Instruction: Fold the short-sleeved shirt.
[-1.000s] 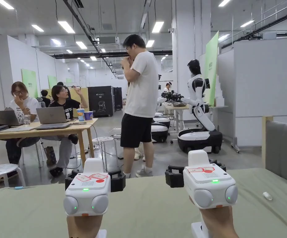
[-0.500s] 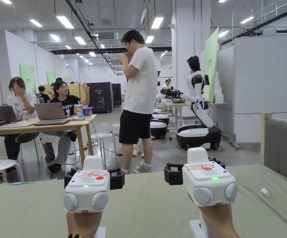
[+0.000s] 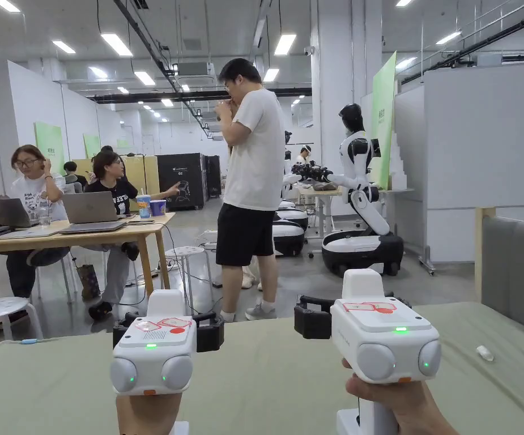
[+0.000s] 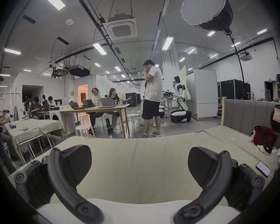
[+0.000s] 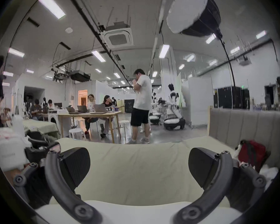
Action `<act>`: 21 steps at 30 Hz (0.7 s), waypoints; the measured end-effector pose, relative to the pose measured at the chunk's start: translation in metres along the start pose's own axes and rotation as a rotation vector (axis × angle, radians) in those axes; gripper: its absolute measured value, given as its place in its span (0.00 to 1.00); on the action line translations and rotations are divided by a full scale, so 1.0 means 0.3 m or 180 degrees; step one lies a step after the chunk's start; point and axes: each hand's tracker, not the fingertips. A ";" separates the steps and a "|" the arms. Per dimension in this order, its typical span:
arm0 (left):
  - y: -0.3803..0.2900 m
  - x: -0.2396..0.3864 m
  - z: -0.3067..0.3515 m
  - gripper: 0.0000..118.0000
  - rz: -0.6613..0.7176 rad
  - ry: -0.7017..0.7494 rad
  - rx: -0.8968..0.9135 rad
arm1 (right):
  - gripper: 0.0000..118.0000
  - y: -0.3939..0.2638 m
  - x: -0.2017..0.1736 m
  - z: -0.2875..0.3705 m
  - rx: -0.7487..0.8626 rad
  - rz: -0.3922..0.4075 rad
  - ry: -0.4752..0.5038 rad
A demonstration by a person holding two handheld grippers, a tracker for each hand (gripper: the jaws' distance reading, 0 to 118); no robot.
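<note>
Both grippers are held up over a big green bed (image 3: 277,385). The left gripper (image 3: 167,334) has its jaws wide apart with nothing in them. The right gripper (image 3: 345,314) is the same: jaws wide, holding nothing.

I think the biggest trouble is that there is no shirt laid out to fold. The bed in front of the jaws is bare. At about 3 o'clock in the left gripper view there is a heap of clothes (image 4: 263,138), red and dark with some white bits under it, against the grey headboard (image 4: 249,112). The shirt may be in there, but I cannot tell. It looks all bunched up, not flat.

If a gripper grabs into that heap, it could pull out the wrong thing, or two things at once.

A phone (image 4: 263,171) lies on the bed near the heap, at about 4 o'clock. A dragged shirt could knock it off the bed.
</note>
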 end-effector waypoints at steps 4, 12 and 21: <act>-0.002 -0.001 0.001 1.00 -0.0033 0.0013 -0.0003 | 1.00 -0.002 0.011 -0.018 -0.0015 -0.0185 -0.0163; -0.001 0.001 0.006 1.00 -0.0042 0.0017 -0.0005 | 1.00 -0.002 0.007 -0.001 -0.0005 0.0189 -0.0454; -0.008 0.003 0.011 1.00 -0.0061 0.0014 -0.0029 | 1.00 -0.025 0.007 -0.016 0.0011 0.0325 -0.0478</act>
